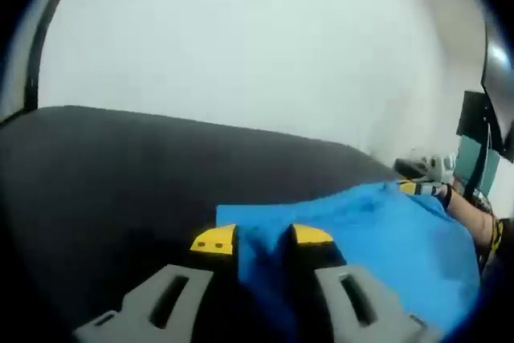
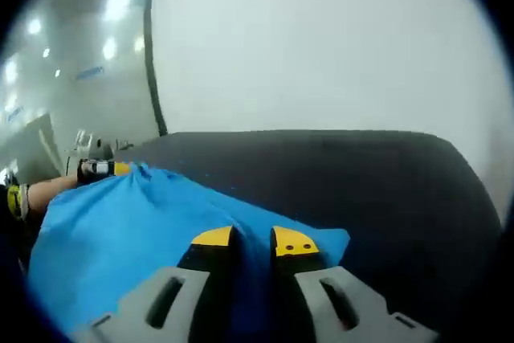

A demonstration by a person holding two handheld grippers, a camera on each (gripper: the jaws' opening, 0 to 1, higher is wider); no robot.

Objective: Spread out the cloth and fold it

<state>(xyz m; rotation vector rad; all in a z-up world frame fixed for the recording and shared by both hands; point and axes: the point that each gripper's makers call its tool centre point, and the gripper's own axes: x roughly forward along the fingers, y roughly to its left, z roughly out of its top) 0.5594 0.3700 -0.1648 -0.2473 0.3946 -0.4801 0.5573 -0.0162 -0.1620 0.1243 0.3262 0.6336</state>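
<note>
A bright blue cloth [image 1: 377, 230] is stretched out over a dark grey table [image 1: 120, 174]. In the left gripper view, my left gripper [image 1: 263, 240] with yellow-tipped jaws is shut on the cloth's near left corner. The other gripper [image 1: 426, 186] comes in at the far right, clamped on the cloth's far edge. In the right gripper view, my right gripper [image 2: 252, 240] is shut on a corner of the blue cloth [image 2: 128, 230], which spreads off to the left. The other gripper [image 2: 100, 169] holds the cloth's far edge there, with a person's forearm behind it.
The dark table [image 2: 377, 190] runs well past the cloth, ending at a curved far edge against a pale wall [image 1: 257, 38]. A black post [image 2: 152, 62] and a glossy room with ceiling lights lie at the left of the right gripper view.
</note>
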